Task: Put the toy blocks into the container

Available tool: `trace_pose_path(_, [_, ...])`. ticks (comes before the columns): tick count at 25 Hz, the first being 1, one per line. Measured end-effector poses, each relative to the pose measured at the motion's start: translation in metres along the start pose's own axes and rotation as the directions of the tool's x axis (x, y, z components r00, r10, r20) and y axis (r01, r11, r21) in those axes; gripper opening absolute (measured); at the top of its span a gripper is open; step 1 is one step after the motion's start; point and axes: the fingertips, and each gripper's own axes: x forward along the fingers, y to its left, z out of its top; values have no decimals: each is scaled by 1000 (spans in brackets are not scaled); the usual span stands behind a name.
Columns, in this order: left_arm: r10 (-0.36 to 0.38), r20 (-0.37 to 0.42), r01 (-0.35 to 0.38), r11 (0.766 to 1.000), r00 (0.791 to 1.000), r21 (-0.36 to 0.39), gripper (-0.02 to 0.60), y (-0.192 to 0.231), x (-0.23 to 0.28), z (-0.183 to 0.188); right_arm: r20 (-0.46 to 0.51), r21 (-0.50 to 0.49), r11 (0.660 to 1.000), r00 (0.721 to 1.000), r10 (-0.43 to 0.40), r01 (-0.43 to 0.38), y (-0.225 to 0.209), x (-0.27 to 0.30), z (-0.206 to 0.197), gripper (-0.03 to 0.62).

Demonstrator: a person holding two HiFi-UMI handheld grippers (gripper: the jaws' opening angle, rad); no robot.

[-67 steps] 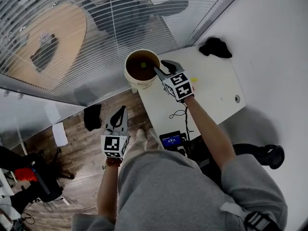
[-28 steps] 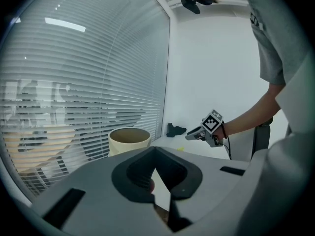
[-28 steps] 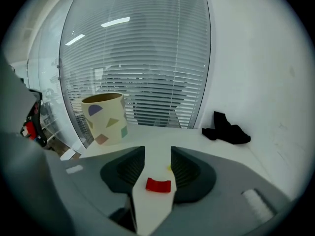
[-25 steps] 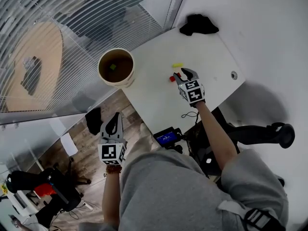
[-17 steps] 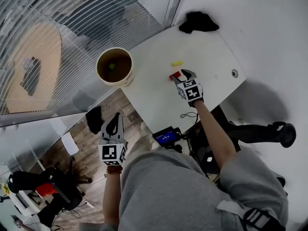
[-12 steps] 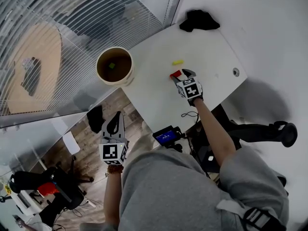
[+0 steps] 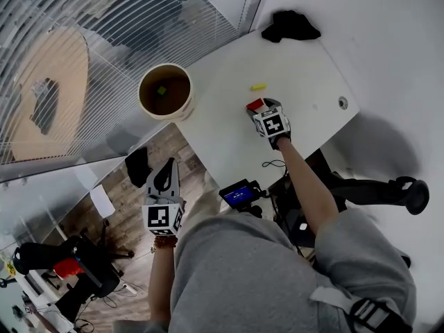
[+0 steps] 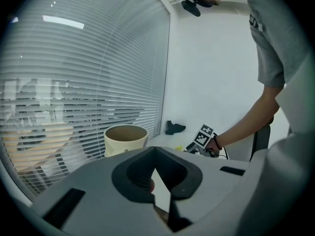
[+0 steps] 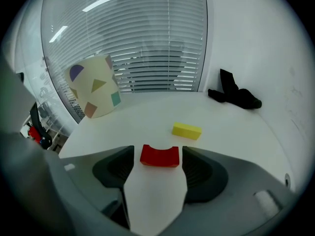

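Right gripper view: the right tongs (image 9: 158, 152) are seen opening, and a red block (image 9: 159, 156) with an arched hollow in its top side is found between them on the white counter (image 9: 147, 114). A gap is left on each side, so the block is not pinched. A yellow block (image 9: 186, 130) is laid just beyond the red one. Both are placed to the right of the container (image 9: 93, 92) and well apart from it. The container, a cream tub, is marked with flat coloured shapes: a purple one, a yellow triangle, a teal patch and a pink patch. A black cloth (image 9: 236, 96) is left far to the container's right, by the wall.

In the head view a small green block (image 7: 161, 90) is seen inside the container, which is set at the counter's edge beside the blinds. The left tongs (image 7: 172, 164) are held off the counter, on the near side of the container and over the wooden floor. Their tips are pressed together with nothing between them. Black-and-white square markers are carried on the cube of each tool. A small device (image 7: 236, 193) with a blue screen is seen nearer than the container, its print too small to be read.
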Motion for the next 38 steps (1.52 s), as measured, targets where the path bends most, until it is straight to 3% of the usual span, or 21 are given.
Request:
trace_pose_path(17, [24, -1, -24, 1000, 1000, -8, 8, 1, -4, -3, -67, -11, 1000, 997, -29, 28, -3, 22, -15, 319])
trace_pose_path(25, [27, 4, -27, 1000, 1000, -9, 8, 5, -6, -3, -63, -7, 999, 997, -52, 52, -6, 21, -14, 307])
trace_pose_path(38, [20, 34, -20, 1000, 999, -8, 8, 5, -11, 1, -36, -41, 999, 999, -21, 19, 10, -3, -12, 307])
